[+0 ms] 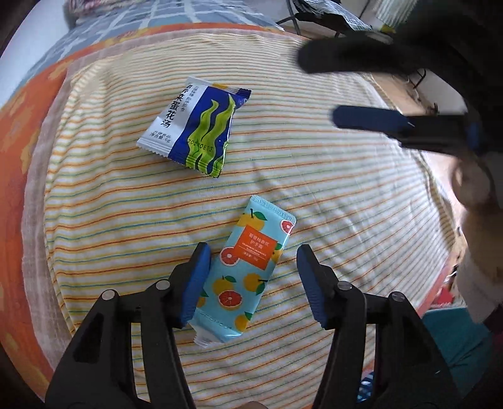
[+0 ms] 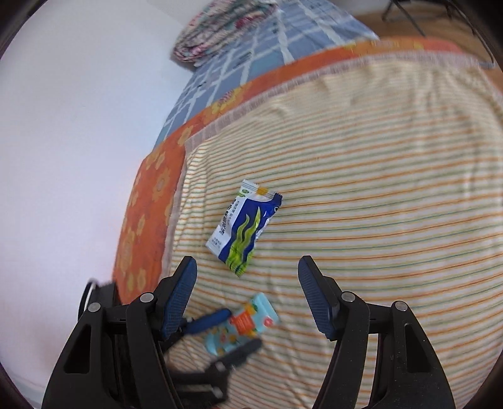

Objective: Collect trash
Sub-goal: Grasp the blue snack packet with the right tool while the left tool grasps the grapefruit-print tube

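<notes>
A light blue citrus-print tube [image 1: 243, 273] lies on the striped towel [image 1: 330, 195]. My left gripper [image 1: 253, 283] is open, its two blue fingers on either side of the tube's lower half. A blue and white soup packet [image 1: 196, 127] with green wavy stripes lies flat further away. In the right wrist view the packet [image 2: 243, 228] lies ahead of my open, empty right gripper [image 2: 246, 297], and the tube [image 2: 242, 325] sits lower, between the left gripper's fingers [image 2: 207, 321]. The right gripper also shows at the upper right of the left wrist view [image 1: 320, 88].
The striped towel covers an orange flower-print sheet [image 2: 147, 214] on a bed. A blue checked quilt [image 2: 251, 50] and a floral bundle [image 2: 217, 28] lie at the far end. A white wall [image 2: 69, 141] runs along the left. Wooden floor and clutter [image 1: 405, 91] lie right.
</notes>
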`<state>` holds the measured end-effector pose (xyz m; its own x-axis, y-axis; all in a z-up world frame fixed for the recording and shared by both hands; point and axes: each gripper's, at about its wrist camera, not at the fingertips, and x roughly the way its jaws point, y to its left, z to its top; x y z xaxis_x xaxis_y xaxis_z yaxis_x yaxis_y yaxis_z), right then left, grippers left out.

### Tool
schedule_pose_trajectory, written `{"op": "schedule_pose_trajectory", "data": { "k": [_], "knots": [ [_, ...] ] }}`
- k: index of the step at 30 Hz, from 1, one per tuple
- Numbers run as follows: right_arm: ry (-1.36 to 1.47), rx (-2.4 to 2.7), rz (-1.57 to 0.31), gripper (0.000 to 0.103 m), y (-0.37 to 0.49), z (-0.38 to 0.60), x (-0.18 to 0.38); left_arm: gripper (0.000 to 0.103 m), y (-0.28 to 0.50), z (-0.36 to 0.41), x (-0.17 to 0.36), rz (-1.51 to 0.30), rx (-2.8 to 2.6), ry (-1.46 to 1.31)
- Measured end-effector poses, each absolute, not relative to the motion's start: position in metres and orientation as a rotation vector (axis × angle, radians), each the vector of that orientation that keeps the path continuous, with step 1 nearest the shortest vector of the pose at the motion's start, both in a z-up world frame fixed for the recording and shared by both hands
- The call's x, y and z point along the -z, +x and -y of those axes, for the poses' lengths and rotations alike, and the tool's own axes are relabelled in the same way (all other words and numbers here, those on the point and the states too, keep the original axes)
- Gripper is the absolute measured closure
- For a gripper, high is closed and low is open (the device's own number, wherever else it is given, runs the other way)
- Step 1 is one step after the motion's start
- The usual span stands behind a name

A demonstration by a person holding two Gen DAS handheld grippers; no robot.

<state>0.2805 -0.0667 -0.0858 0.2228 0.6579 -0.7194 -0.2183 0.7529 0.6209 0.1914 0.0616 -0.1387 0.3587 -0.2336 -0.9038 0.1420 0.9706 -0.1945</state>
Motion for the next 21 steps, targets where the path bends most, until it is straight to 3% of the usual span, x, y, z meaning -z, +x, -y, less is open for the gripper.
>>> {"op": "schedule_pose_trajectory", "data": {
  "k": [5,21],
  "knots": [
    [0.484,-0.607,-1.231,0.037,0.295,0.057,0.104,0.058,0.184,-0.057,0.141,-1.154,0.209,-0.014],
    [0.488,-0.580,-1.207,0.039,0.316,0.006,0.134,0.065,0.161,-0.123,0.137,-1.149,0.107,-0.114]
  ]
}}
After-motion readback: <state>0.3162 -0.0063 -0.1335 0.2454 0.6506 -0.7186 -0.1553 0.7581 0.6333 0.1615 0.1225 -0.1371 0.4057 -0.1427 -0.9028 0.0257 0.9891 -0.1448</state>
